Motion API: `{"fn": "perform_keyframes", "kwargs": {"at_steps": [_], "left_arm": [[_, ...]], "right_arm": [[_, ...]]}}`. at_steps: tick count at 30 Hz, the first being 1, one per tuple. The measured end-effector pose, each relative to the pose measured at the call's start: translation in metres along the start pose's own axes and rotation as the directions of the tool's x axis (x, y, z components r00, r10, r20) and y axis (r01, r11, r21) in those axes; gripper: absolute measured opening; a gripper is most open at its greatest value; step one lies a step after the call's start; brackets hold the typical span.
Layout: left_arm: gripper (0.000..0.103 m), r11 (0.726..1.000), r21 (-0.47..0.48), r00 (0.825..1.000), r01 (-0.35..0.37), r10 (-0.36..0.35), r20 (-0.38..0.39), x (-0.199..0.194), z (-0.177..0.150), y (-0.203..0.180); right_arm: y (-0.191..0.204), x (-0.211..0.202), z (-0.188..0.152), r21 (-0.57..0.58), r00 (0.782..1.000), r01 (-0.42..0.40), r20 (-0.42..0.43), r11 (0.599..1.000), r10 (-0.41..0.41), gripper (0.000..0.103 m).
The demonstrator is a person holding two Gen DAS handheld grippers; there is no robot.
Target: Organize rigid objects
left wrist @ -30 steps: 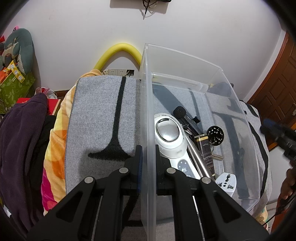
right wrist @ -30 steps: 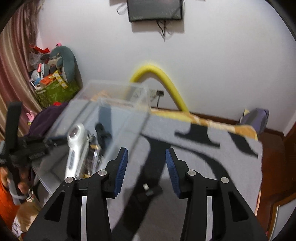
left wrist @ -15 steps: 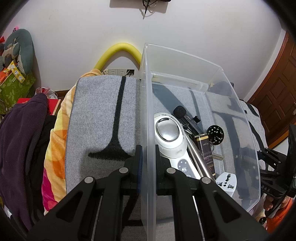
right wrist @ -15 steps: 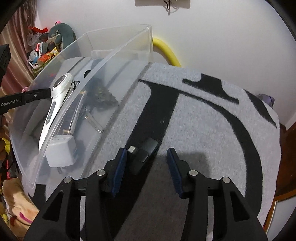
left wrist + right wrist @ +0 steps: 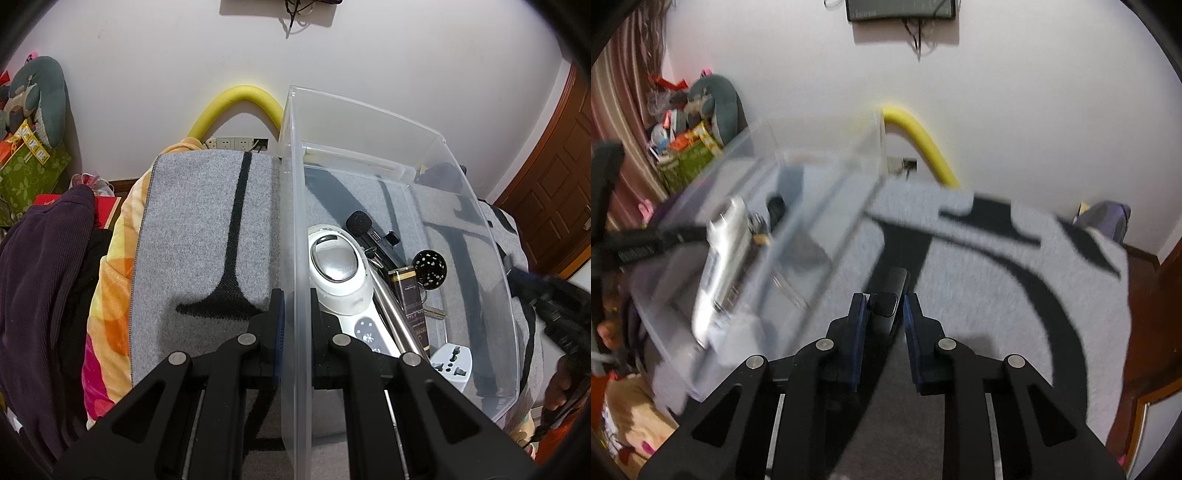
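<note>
My left gripper [image 5: 294,302] is shut on the left wall of a clear plastic bin [image 5: 291,184] that stands on a grey blanket. In the bin lie a white handheld device [image 5: 338,266], a black microphone [image 5: 369,232], a dark slim box [image 5: 410,295], a metal rod [image 5: 391,314], a black perforated disc [image 5: 429,268] and a white travel adapter [image 5: 452,363]. My right gripper [image 5: 885,306] is shut on a small black rectangular object [image 5: 886,301], held above the blanket to the right of the bin [image 5: 798,206]. The right wrist view is motion-blurred.
The grey blanket with black stripes [image 5: 979,277] covers a bed. A yellow foam tube [image 5: 236,99] arches against the white wall. Purple clothing [image 5: 40,288] lies at the left. A wooden door [image 5: 554,177] stands at the right. Toys and a green bag [image 5: 29,147] sit far left.
My right gripper has closed on the small black object that lay on the blanket and lifted it. The left gripper and the bin have not moved.
</note>
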State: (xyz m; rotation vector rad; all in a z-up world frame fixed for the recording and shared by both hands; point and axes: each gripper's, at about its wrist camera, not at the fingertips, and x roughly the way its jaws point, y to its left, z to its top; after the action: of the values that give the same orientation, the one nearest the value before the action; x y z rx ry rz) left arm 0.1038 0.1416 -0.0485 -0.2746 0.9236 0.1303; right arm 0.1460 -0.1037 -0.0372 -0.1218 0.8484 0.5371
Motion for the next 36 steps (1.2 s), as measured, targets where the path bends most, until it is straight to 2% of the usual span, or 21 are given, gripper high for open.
{"fn": "perform_keyframes", "kwargs": {"at_steps": [5,8,15,25,26,28,30,33,36], "left_arm": [[0.009,1.000,0.000,1.000,0.000,0.000,-0.001,0.000,0.000,0.000],[0.009,1.000,-0.001,1.000,0.001,-0.001,0.000,0.000,0.000,0.000],[0.009,1.000,-0.001,1.000,0.001,-0.001,0.000,0.000,0.000,0.000],[0.009,1.000,-0.001,1.000,0.001,-0.001,0.000,0.000,0.000,0.001],[0.009,1.000,-0.001,1.000,0.001,-0.001,-0.001,0.000,0.000,0.001],[0.009,1.000,0.000,1.000,0.002,-0.002,-0.002,0.000,0.000,0.001],[0.009,1.000,0.000,1.000,0.004,-0.004,-0.005,0.000,0.000,0.000],[0.010,1.000,-0.003,1.000,0.010,-0.010,-0.007,0.000,0.000,0.000],[0.010,1.000,0.010,1.000,-0.003,0.003,0.016,-0.008,0.002,-0.003]], "right_arm": [[0.023,-0.024,0.029,-0.024,0.994,-0.052,0.099,0.998,0.054,0.019],[0.046,-0.025,0.042,-0.068,0.990,-0.074,0.118,0.995,0.082,0.019],[0.084,0.004,0.038,-0.147,0.994,-0.075,0.061,0.986,0.085,0.019],[0.090,0.021,0.030,-0.157,0.995,-0.098,-0.003,0.983,0.098,0.020],[0.091,0.019,0.030,-0.160,0.995,-0.099,-0.002,0.982,0.100,0.021],[0.092,0.016,0.030,-0.161,0.995,-0.097,0.006,0.982,0.099,0.031],[0.093,0.012,0.030,-0.160,0.995,-0.093,0.019,0.983,0.098,0.035],[0.092,0.002,0.032,-0.156,0.994,-0.093,0.038,0.983,0.100,0.038],[0.089,-0.007,0.031,-0.147,0.993,-0.092,0.063,0.985,0.102,0.051]]}}
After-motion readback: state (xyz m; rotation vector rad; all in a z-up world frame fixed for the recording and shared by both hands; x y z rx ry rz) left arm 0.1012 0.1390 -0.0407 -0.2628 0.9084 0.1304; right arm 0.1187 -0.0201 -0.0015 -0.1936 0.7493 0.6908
